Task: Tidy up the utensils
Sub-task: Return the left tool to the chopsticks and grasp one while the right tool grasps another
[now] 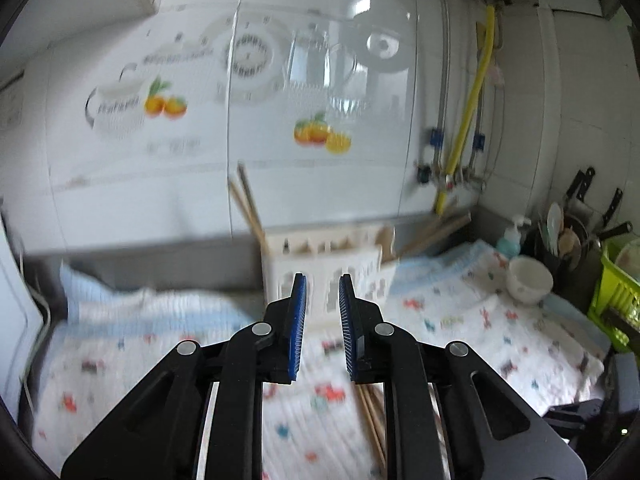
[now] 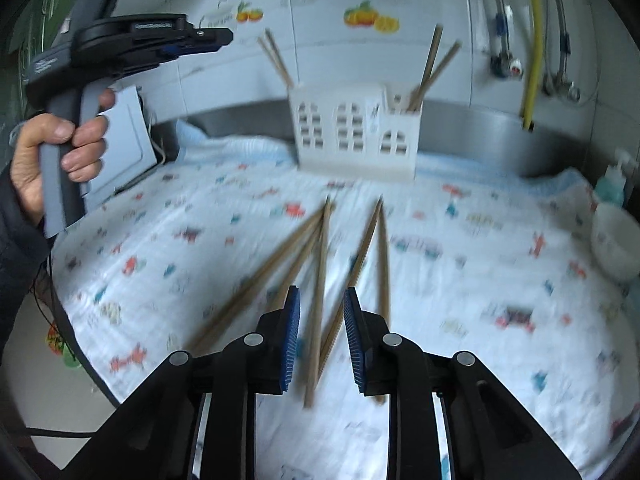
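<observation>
Loose wooden chopsticks are scattered on the patterned cloth beneath the right gripper, held parted and empty, apparently to pick one; the left gripper, likewise parted, is raised toward the white holder, where sorted pairs stand.

Wooden chopsticks: several, loose, fanned flat on near cloth. White holder: upright, far centre, chopstick pairs leaning inside both ends.

Left wrist view raised, facing the tiled wall and white holder up close, right wrist view lower and farther back, angled down at the cloth, both sharing holder, cloth and wall.
</observation>
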Demonstrator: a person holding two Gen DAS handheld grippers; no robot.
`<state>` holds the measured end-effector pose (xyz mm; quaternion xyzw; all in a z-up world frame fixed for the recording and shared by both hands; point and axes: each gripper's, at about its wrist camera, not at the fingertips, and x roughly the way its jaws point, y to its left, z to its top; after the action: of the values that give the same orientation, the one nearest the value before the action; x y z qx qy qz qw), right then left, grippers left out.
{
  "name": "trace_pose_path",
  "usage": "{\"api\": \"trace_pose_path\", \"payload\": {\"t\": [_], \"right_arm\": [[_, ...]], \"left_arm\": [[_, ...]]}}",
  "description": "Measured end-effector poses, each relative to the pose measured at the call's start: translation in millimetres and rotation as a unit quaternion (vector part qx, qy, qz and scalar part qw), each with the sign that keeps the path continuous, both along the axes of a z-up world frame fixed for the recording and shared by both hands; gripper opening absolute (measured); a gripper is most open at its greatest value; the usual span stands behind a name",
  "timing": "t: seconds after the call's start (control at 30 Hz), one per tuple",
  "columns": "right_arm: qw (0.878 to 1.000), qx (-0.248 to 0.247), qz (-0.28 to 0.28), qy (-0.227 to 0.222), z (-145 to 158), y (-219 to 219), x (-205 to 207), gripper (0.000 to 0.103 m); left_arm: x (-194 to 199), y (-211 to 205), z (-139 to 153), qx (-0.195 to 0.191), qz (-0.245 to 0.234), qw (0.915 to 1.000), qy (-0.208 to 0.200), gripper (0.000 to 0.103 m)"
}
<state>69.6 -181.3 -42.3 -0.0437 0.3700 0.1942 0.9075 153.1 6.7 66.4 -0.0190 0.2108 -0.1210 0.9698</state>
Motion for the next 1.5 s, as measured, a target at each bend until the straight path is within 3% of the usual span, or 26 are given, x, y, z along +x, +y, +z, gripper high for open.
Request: {"api": "trace_pose_path", "payload": {"t": [0.27, 0.47, 0.83, 1.03, 1.43, 1.5], "right_arm": [[1.0, 0.008, -0.001, 0.028, -24, 4, 8, 0.014], [0.999, -0.003, -0.005, 0.036, -30, 9, 15, 0.011], [0.999, -0.008, -0.008, 0.047, -33, 14, 13, 0.007], [0.999, -0.009, -0.012, 0.049, -34, 15, 11, 0.008], [0.999, -0.008, -0.015, 0.051, -35, 15, 7, 0.009], [0.999, -0.006, -0.016, 0.052, -35, 14, 7, 0.009]], "left_arm": [[-31, 2, -60, 0.0, 0.005, 0.9974, 0.072, 0.017], [-49, -6, -98, 0.001, -0.023, 0.9923, 0.122, 0.017], [-56, -29, -152, -0.02, -0.064, 0.9757, 0.208, 0.016], [-54, -39, -165, -0.021, -0.058, 0.9718, 0.228, 0.016], [-57, -49, -166, 0.01, -0.037, 0.9749, 0.219, 0.015], [-55, -48, -166, 0.014, -0.026, 0.9753, 0.219, 0.009]]}}
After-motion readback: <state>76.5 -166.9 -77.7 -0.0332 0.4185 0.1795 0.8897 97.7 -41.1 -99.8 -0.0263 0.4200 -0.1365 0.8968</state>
